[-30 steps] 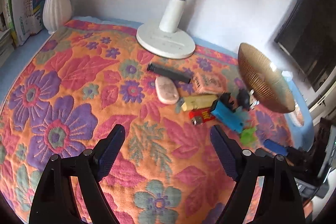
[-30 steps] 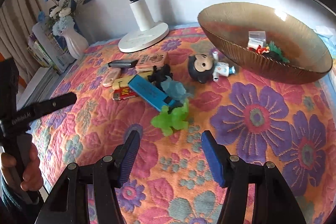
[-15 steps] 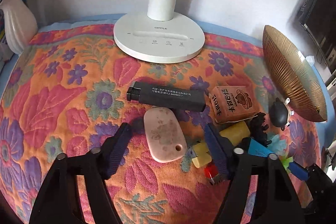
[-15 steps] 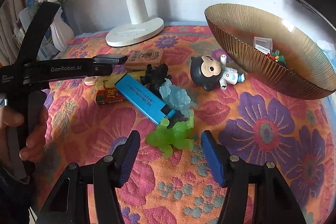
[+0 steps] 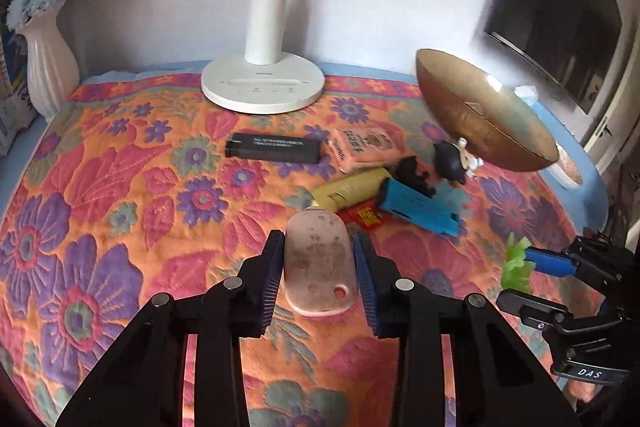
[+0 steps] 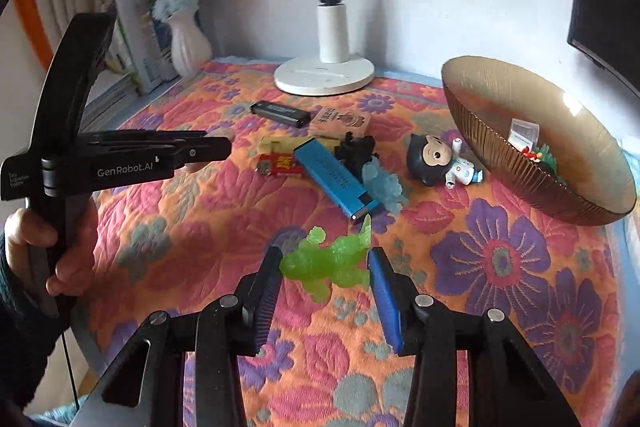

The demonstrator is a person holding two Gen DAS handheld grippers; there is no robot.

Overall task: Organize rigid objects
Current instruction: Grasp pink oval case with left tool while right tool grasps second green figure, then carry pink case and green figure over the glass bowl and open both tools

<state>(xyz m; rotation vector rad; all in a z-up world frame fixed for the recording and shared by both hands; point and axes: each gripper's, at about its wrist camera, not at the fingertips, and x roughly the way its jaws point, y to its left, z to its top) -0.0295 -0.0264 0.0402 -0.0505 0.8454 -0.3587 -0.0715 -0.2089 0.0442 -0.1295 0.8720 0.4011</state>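
My left gripper (image 5: pixel 318 253) is shut on a pink oval tag (image 5: pixel 319 263) and holds it above the flowered cloth. My right gripper (image 6: pixel 324 267) is shut on a green translucent toy figure (image 6: pixel 326 263); it also shows in the left wrist view (image 5: pixel 516 261). A gold-brown ribbed bowl (image 6: pixel 500 163) stands at the right with small items inside. On the cloth lie a black lighter (image 5: pixel 274 148), a blue lighter (image 6: pixel 334 175), a red lighter (image 6: pixel 280 165), a yellow lighter (image 5: pixel 352 189), a pink box (image 5: pixel 366 147), a monkey figurine (image 6: pixel 438 159) and a pale blue toy (image 6: pixel 382 185).
A white lamp base (image 5: pixel 262 87) stands at the back of the cloth. A white vase with flowers (image 5: pixel 46 67) stands at the back left, books beside it. A dark monitor (image 5: pixel 560 3) is at the right. The left gripper's body (image 6: pixel 120 163) reaches across the right wrist view.
My left gripper closed on the pink tag and lifted it back from the pile. My right gripper closed on the green toy and lifted it off the cloth.
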